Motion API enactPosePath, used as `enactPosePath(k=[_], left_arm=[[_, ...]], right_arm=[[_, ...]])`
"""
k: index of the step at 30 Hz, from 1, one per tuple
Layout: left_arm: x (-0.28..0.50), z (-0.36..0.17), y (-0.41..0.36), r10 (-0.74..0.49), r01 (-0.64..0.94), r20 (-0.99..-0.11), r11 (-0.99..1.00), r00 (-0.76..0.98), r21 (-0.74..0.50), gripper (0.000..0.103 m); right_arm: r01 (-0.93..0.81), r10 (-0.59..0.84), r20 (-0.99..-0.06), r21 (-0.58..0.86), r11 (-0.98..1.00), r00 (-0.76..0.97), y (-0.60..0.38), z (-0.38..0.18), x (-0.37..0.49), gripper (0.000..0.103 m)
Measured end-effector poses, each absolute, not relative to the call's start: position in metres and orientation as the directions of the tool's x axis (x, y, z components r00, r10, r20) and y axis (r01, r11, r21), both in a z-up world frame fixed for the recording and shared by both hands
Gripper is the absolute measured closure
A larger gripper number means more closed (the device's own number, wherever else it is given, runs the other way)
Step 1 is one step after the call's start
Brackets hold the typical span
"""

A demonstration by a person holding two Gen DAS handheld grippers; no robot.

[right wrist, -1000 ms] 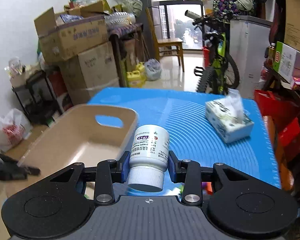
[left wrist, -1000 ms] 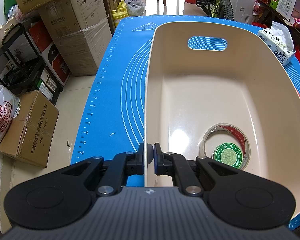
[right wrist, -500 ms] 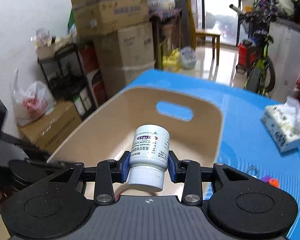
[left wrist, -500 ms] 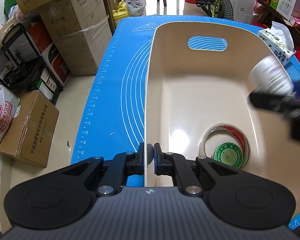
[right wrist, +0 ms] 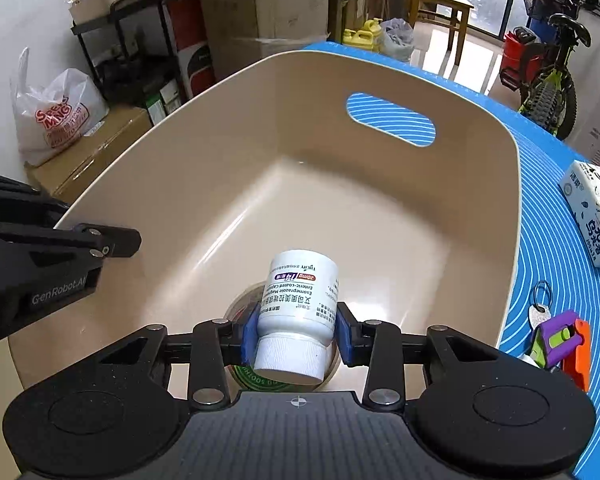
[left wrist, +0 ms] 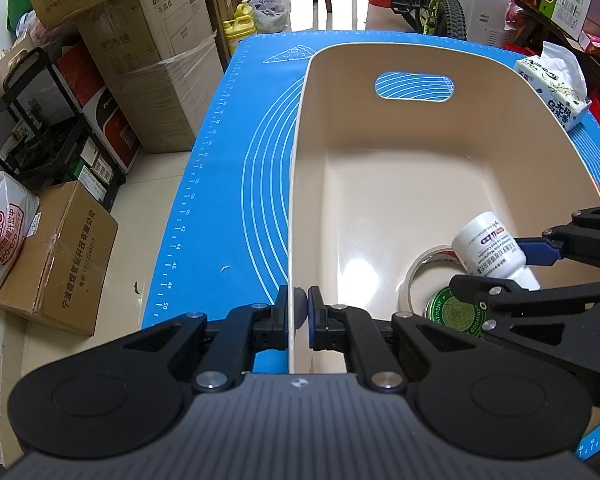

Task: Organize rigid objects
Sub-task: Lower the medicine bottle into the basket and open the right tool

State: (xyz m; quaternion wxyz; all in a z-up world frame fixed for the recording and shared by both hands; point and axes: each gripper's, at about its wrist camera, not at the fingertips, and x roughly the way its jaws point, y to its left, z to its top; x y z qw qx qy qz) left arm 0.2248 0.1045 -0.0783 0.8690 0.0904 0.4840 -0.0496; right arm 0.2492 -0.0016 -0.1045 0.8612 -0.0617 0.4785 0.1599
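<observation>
**Mia:** Where is the white bottle (right wrist: 298, 312) sitting?

**Ben:** It is hanging inside the tub (right wrist: 516, 208), just above the tape roll (left wrist: 416, 276) and the green tin (left wrist: 456, 312) on the tub's floor. Its cap is pointing back at the right gripper (right wrist: 298, 334).

**Mia:** Is the right gripper squeezing it?

**Ben:** Its jaws are opening. The bottle is between the blue pads (right wrist: 249, 334), and a little gap is showing on one side, so I think it is letting go.

**Mia:** And the left gripper (left wrist: 298, 312)?

**Ben:** It is pinching the tub's near wall tight, holding the tub in place.

**Mia:** How is the bottle going to feel?

**Ben:** Hard and light, I think, and smooth, so it could slip or roll. Grabbing it around the middle, on the label, looks best.

**Mia:** What is waiting outside the tub?

**Ben:** A tissue pack (right wrist: 596, 216) and some little colored toys (right wrist: 560, 336) are lying beside the tub, on the blue mat (left wrist: 220, 184).
</observation>
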Motion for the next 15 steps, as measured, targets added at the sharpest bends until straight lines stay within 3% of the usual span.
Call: enactPosePath(k=[4,15], left_arm=[[0.225,-0.078,0.105,0.003,0.176,-0.849,0.978,0.528,0.113,0.093],[0.224,-0.078,0.103,0.006,0.183,-0.849,0.976,0.528,0.12,0.093]], right_arm=[[-0.352,0.289,-0.815,0.112,0.929,0.503,-0.008,-0.099,0.246,0.041],[-0.301,0.319,-0.685,0.151,0.942,0.655,-0.057,-0.051,0.231,0.031]])
